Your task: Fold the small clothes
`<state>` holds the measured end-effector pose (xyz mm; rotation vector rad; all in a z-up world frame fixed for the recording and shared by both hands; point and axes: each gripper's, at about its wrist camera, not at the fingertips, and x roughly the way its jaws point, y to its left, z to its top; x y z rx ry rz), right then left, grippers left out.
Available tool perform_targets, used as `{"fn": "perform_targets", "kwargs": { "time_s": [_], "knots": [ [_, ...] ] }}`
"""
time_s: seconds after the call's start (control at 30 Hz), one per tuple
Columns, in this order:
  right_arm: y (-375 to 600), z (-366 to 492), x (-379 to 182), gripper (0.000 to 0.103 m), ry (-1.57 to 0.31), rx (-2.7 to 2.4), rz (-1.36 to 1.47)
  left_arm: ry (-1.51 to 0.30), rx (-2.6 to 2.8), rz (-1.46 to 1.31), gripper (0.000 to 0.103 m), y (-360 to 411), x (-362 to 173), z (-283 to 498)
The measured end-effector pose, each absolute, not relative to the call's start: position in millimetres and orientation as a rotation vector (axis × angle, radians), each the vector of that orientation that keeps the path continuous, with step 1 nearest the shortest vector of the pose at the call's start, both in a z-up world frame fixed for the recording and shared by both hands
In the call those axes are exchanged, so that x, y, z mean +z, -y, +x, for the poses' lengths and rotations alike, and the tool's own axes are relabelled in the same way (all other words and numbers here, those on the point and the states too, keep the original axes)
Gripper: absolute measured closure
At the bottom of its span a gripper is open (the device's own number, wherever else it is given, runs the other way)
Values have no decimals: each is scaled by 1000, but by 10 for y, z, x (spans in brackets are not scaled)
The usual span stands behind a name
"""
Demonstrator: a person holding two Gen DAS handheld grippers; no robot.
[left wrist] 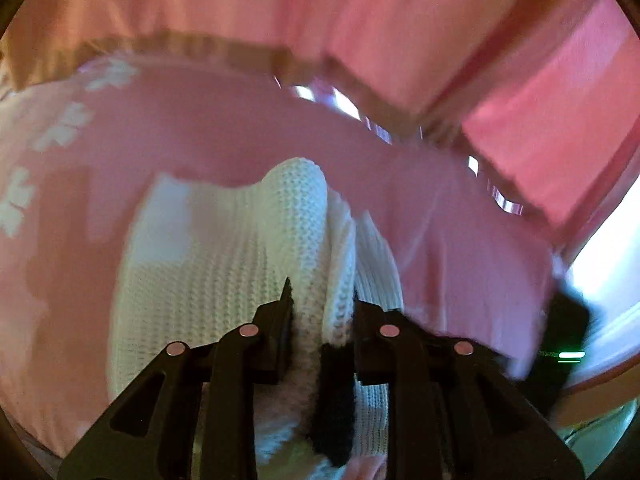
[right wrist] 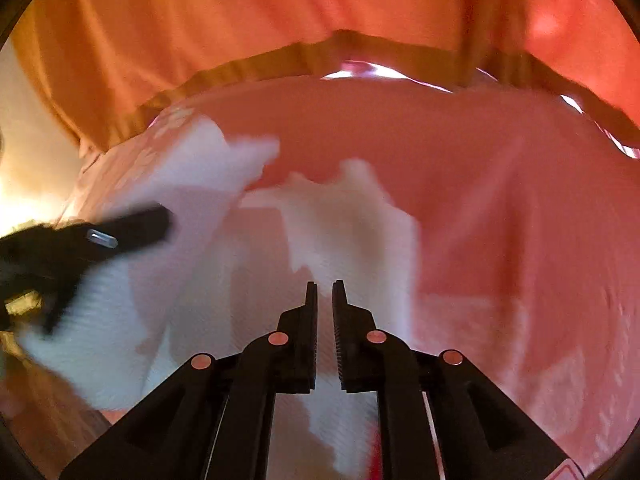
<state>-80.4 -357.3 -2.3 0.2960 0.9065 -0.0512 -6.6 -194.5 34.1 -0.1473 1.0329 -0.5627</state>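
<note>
White garment [left wrist: 224,264]: chunky ribbed knit, matt, coarse and nubbly at the fold; reads soft and blurred in right wrist view [right wrist: 344,220]; pink cover [left wrist: 200,128] underneath: smooth woven cloth, matt, paler printed floral motifs along one edge; pink curtain [left wrist: 360,12] behind: thin cloth, slight sheen, hanging in folds; left gripper [left wrist: 322,304] and right gripper [right wrist: 325,292]: black matt plastic, shiny round metal pins; right pads [right wrist: 340,320] finely serrated.

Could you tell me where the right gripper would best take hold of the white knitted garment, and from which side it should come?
Probably the free edge of the white knitted garment just ahead of the right gripper, approached straight forward, low over the pink cover. That edge looks thin and unheld, while the left gripper already pinches a bunched fold.
</note>
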Motion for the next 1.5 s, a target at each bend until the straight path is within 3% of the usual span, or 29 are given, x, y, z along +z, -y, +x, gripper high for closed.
{"fn": "perform_targets", "kwargs": {
  "time_s": [0.1,0.17,0.2,0.27,0.3,0.33,0.47,0.63,0.67,0.7,0.73,0.8,0.83,0.93,1.07,1.13,1.33,1.47,1.5],
  "knots": [
    [3736,-991,-148,89,-910,-68,339,-1048,-642,-160,73,2088,84,-271],
    [3824,-1112,-252,82,-916,-49,413,-1014,-676,-177,49,1977,138,-418],
    [3873,-1131,-250,81,-910,-24,449,-991,-681,-189,41,1871,203,-499],
    [3897,-1189,-189,69,-859,56,510,-919,-681,-225,26,1544,391,-653],
    [3881,-1199,-165,53,-844,88,533,-893,-667,-225,23,1408,465,-706],
    [3792,-1181,-139,44,-843,140,559,-858,-636,-216,20,1218,553,-776],
    [3533,-992,-189,39,-898,276,631,-810,-579,-156,19,847,572,-967],
    [3343,-639,-418,41,-1022,302,681,-866,-648,-37,19,915,160,-1277],
    [3310,-624,-434,49,-1027,309,690,-869,-663,-14,19,975,83,-1314],
    [3279,-586,-432,83,-1029,322,690,-872,-666,17,19,1040,-3,-1361],
    [3243,-534,-404,85,-1035,332,687,-881,-663,56,20,1117,-121,-1390],
    [3252,-590,-170,86,-968,345,661,-919,-652,102,38,1242,-280,-1375],
    [3314,-662,-28,87,-926,350,648,-953,-660,101,42,1287,-326,-1359],
    [3544,-846,235,85,-848,324,619,-984,-702,33,41,1285,-303,-1367],
    [3899,-838,-335,79,-1051,137,513,-937,-723,39,32,1247,-247,-1451],
    [4021,-932,-461,72,-1050,160,589,-949,-717,40,31,1248,-271,-1471],
    [3747,-1581,69,50,-923,251,536,-906,-664,51,21,1161,-183,-1500],
    [3351,-1731,-158,49,-1015,312,510,-899,-646,41,21,1099,-159,-1463],
    [3252,-1727,-267,56,-1041,294,486,-901,-636,40,21,1094,-170,-1441]
  ]
}}
